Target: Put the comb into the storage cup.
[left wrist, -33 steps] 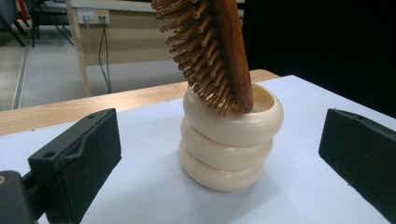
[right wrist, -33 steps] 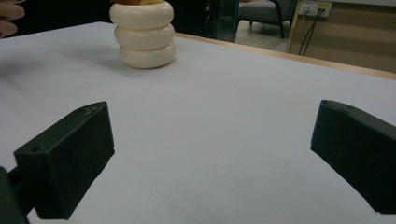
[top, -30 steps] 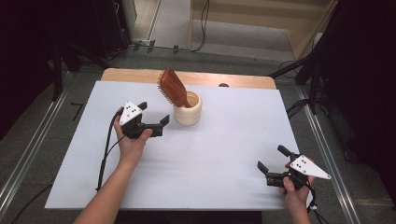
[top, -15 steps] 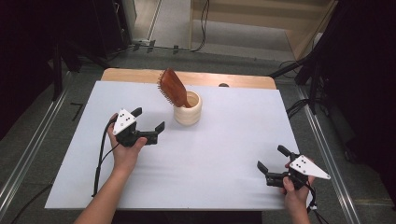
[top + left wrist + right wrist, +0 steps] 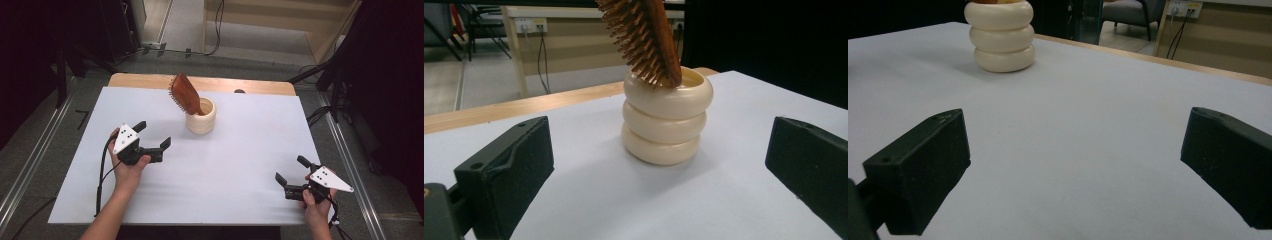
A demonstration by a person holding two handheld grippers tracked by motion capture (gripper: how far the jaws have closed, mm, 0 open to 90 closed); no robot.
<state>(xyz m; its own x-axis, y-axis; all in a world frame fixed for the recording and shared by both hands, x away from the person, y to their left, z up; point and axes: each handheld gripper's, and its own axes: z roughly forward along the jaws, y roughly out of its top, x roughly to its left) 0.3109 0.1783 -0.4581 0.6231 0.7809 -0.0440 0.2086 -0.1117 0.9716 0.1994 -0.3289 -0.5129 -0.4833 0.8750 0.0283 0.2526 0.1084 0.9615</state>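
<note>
Meanwhile left claw (image 5: 152,134), jaws spread wide, has drawn back from the cup (image 5: 201,117).

text: none readable | labels: none | brands: none | numbers: none | signs: none on any item

Probably a lab or studio: a white-covered table (image 5: 250,165) on bare floor, dark curtains (image 5: 390,75), cables (image 5: 217,30), wall sockets (image 5: 531,24).

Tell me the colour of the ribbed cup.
Cream ribbed cup, clearest in the left gripper view.
</note>
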